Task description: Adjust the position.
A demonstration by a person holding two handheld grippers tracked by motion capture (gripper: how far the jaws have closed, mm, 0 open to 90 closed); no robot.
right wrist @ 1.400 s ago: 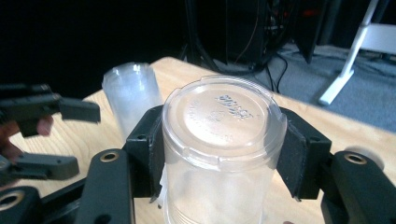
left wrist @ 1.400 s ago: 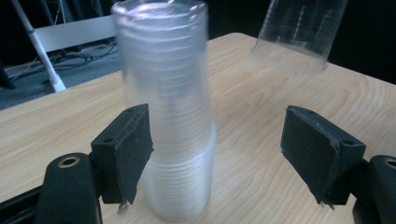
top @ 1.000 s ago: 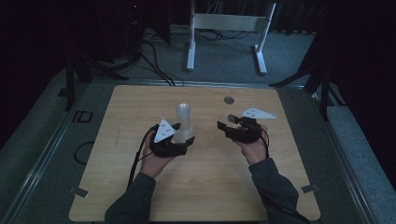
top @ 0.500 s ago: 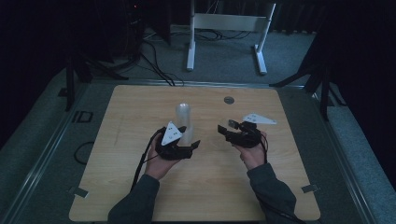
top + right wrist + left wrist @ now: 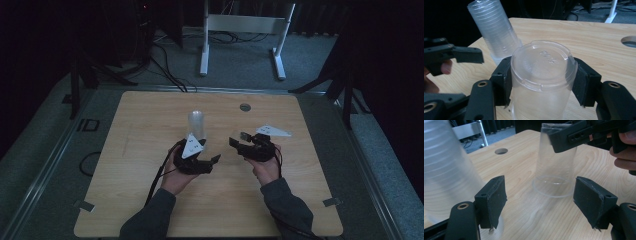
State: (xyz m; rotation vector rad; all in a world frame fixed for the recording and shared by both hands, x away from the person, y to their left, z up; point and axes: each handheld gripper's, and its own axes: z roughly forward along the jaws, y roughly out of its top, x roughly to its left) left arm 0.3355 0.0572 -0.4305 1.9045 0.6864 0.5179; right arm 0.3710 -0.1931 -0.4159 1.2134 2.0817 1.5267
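Left tongs [image 5: 212,159] are seen with jaws apart and nothing gripped, just beside a tilted stack of clear cups [image 5: 197,123] on the wooden tabletop [image 5: 150,115]. To the right, a single upturned clear cup [image 5: 541,75] is clamped near its base by the right tongs [image 5: 541,82], its rim resting on the tabletop.

The left gripper [image 5: 537,205] holds its two black jaws apart over the wooden desk [image 5: 524,170]. Between them, farther off, a clear cup [image 5: 554,172] stands upside down, gripped near its top by the right gripper [image 5: 574,135]. A blurred cup stack [image 5: 446,170] leans at left.
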